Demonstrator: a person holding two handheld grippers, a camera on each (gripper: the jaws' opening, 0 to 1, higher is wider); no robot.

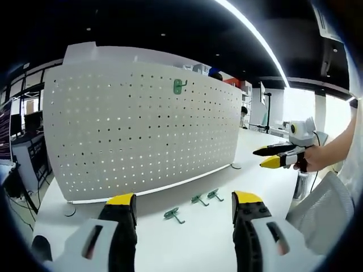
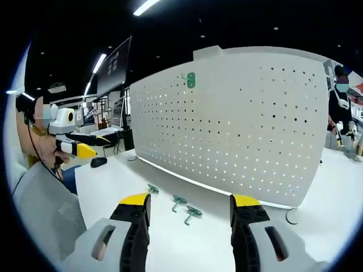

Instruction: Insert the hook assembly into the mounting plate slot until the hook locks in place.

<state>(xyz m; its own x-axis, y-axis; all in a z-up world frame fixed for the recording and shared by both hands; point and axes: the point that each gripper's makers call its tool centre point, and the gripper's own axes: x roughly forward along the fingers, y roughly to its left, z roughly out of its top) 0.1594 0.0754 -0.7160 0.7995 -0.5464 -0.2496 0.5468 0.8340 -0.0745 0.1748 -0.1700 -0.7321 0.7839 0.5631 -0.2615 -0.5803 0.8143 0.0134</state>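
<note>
— Grippers? Left gripper [image 1: 184,208] and right gripper [image 2: 190,208] — both gaping, empty.
— Hooks? One green hook [image 1: 180,86] hung high on white pegboard [image 1: 142,130]; three loose hooks [image 1: 194,204] on table [image 1: 187,243] below.

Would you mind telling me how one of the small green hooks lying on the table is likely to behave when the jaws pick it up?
The nearest green hook looks small and thin, so probably light and stiff. Lying flat on the smooth white table, it may skid when nudged rather than roll. Its bent shape could twist between the jaws of the left gripper unless pinched squarely.
</note>
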